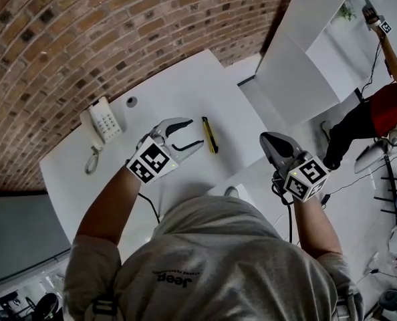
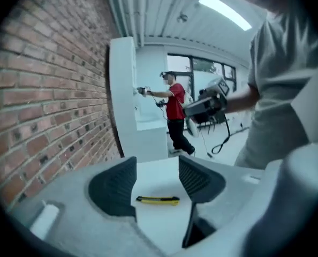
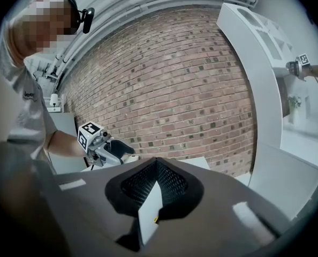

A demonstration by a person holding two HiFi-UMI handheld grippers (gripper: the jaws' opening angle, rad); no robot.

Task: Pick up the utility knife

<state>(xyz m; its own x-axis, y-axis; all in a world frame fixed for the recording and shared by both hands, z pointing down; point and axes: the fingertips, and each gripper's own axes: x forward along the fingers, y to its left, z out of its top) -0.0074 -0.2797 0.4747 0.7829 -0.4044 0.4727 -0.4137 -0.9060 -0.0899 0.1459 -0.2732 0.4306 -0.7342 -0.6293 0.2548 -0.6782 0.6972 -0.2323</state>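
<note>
Approach step, nothing picked yet: utility knife [image 1: 210, 134] lay flat on the white surface [image 1: 185, 79], well right of the phone [image 1: 105, 120]. Left tool [image 1: 190, 134] sat between phone and knife, jaws wide apart and empty. Right tool [image 1: 267, 139], beyond the knife from the phone, jaws together, empty. Knife lay crosswise to the left jaws, so next probably turn the wrist, straddle its narrow width, close

Right jaws mostly hide the utility knife [image 3: 155, 219].

Red brick wall [image 1: 85, 32] behind a white table [image 1: 185, 85], white partition [image 1: 295, 79] beside it, strip light [image 2: 223, 10] overhead.
</note>
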